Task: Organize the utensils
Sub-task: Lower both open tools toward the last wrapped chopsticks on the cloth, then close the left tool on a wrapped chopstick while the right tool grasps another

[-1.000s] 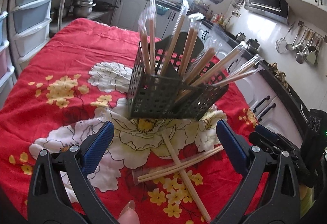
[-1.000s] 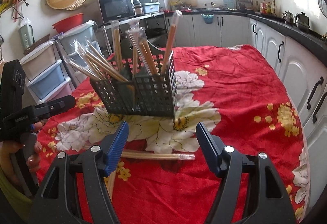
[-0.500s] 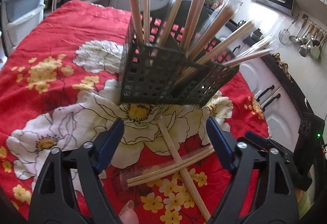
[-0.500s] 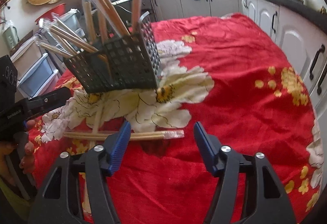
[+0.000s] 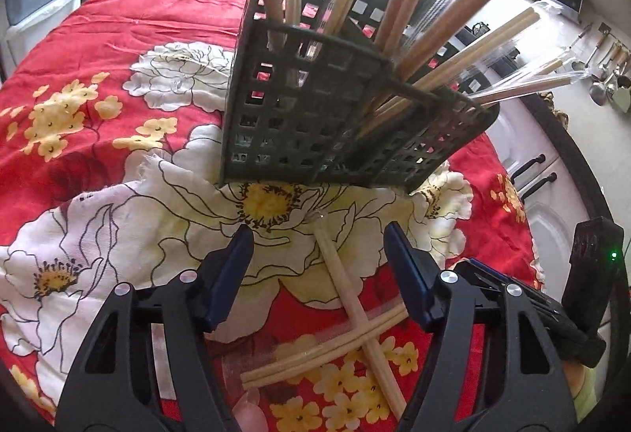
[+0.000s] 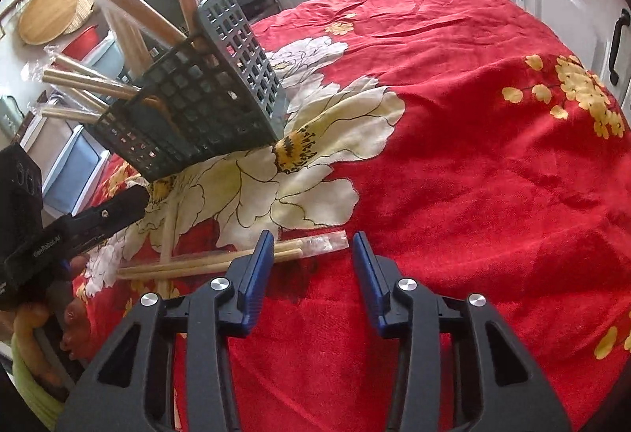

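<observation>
We see left gripper point(image 5: 317, 235) jaws apart, just been closing, straddling upper end of single wrapped wooden chopstick pair point(image 5: 347, 298) on red floral tablecloth point(image 5: 130, 38). Right gripper point(image 6: 311, 246) jaws apart, also closing, clear wrapper tip of crossing wooden chopstick pair point(image 6: 327, 241) between them, untouched. Black perforated plastic utensil basket point(image 5: 315, 108) just beyond.

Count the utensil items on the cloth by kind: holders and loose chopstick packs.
Mesh holder: 1
Loose chopstick packs, lying crossed on the cloth: 2
Total: 3
Standing packs in the holder overlap too much to count, so they are left out.
</observation>
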A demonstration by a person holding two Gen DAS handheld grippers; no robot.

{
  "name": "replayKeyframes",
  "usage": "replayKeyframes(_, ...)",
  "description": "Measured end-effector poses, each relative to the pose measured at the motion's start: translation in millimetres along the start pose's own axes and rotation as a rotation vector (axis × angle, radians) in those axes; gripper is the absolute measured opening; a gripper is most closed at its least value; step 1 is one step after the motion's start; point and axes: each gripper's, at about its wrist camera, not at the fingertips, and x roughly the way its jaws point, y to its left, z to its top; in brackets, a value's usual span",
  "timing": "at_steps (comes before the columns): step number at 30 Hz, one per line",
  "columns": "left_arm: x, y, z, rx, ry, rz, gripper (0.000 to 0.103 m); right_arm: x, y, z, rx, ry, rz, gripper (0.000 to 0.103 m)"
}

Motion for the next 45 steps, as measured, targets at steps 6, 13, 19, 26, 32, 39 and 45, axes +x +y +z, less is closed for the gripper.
replayKeyframes(6,10.5,-0.4,-0.3,-0.005,0.032,-0.001,0.05,4.8,0.6,2.8,-0.005,0.001,-0.024,0.026)
replayKeyframes(13,19.6,-3.9,2.0,0.004,0.053,0.015,0.045,6.1,6.1,-0.4,-0.071,-0.012,-0.074,0.015)
replayKeyframes(19,23.0,-6.2,4.5,0.016,0.062,0.033,0.044,8.6,21.8,-6.8,-0.164,-0.023,-0.121,0.008)
replayKeyframes(26,30.1,-9.7,5.4,0.029,0.068,0.073,0.018,4.9,26.9,-7.6,-0.187,-0.038,-0.103,0.001)
replayKeyframes(32,32.1,-12.2,7.9,0.063,0.083,0.076,0.006,-12.0,31.4,-7.4,-0.207,-0.077,-0.086,0.001)
replayKeyframes(39,10.9,-4.4,11.7,0.02,0.034,0.005,0.004,-42.7,34.2,-1.8,-0.212,-0.147,-0.034,0.001)
replayKeyframes(45,-25.8,-4.2,16.3,0.01,-0.054,-0.025,0.004,-72.6,42.8,8.0,-0.218,-0.222,0.033,0.001)
